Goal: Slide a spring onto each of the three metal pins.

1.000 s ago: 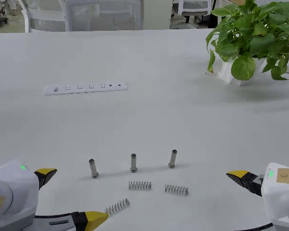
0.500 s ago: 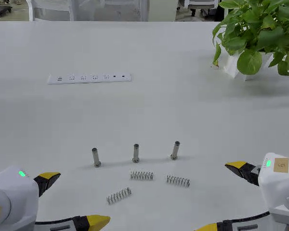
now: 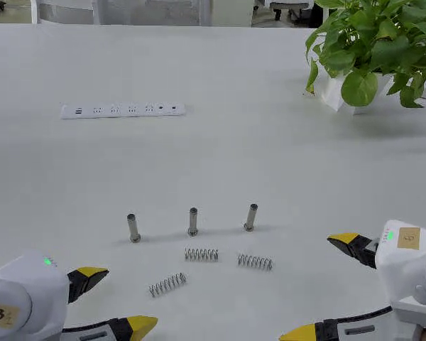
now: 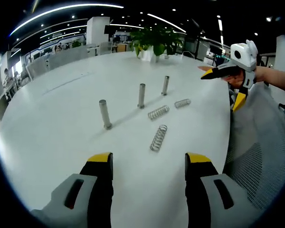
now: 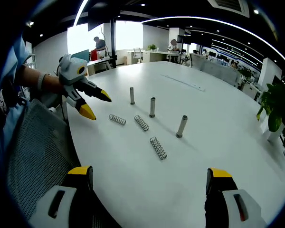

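Note:
Three metal pins stand upright in a row on the white table: left pin [image 3: 133, 227], middle pin [image 3: 193, 222], right pin [image 3: 251, 217]. Three springs lie flat just in front of them: one [image 3: 167, 284], one [image 3: 201, 253], one [image 3: 255, 261]. My left gripper [image 3: 117, 300] hovers open at the near left, short of the nearest spring [image 4: 158, 137]. My right gripper [image 3: 318, 285] hovers open at the near right, with the springs [image 5: 157, 147] and pins [image 5: 152, 107] ahead of it. Neither gripper holds anything.
A white power strip [image 3: 123, 110] lies further back on the left. A leafy plant in a white pot [image 3: 373, 50] stands at the back right. A mesh chair [image 4: 256, 156] sits at the table's near edge beside the person.
The head camera shifted a little. My left gripper has edged right, closer to the near-left spring. My right gripper stays much where it was. Pins and springs have not moved.

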`<state>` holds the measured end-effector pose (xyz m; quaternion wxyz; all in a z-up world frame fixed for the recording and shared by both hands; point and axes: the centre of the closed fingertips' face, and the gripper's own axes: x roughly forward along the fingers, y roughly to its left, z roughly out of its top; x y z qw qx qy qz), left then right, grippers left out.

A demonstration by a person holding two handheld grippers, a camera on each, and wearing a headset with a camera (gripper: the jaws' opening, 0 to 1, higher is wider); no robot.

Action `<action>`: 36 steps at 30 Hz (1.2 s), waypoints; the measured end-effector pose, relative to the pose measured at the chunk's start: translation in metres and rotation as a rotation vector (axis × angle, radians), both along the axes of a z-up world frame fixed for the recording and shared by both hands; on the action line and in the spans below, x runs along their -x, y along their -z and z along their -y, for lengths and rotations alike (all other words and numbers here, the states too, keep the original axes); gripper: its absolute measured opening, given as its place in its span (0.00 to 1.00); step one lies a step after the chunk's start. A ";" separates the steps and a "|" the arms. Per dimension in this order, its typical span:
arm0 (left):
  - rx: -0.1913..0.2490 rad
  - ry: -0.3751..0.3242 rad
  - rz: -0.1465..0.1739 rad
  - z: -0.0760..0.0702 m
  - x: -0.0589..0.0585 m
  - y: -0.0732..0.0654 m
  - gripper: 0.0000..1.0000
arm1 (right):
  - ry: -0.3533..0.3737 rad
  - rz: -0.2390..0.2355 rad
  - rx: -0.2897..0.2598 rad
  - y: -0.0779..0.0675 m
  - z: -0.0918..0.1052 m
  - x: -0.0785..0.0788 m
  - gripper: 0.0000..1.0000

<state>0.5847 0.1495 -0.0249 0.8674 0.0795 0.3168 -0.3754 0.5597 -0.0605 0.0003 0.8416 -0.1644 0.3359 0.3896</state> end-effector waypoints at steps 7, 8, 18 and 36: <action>-0.063 0.076 -0.017 0.012 -0.006 0.002 0.42 | 0.004 -0.005 -0.003 0.001 0.000 0.003 0.99; -0.067 0.080 -0.018 0.013 -0.007 0.002 0.41 | 0.004 -0.005 -0.003 0.001 0.000 0.004 0.99; -0.114 0.136 -0.065 0.020 -0.011 0.006 0.28 | 0.007 -0.013 0.002 0.002 0.003 0.008 0.99; -0.166 0.196 -0.159 0.028 -0.007 0.019 0.14 | 0.009 -0.021 0.000 0.003 0.002 0.011 0.99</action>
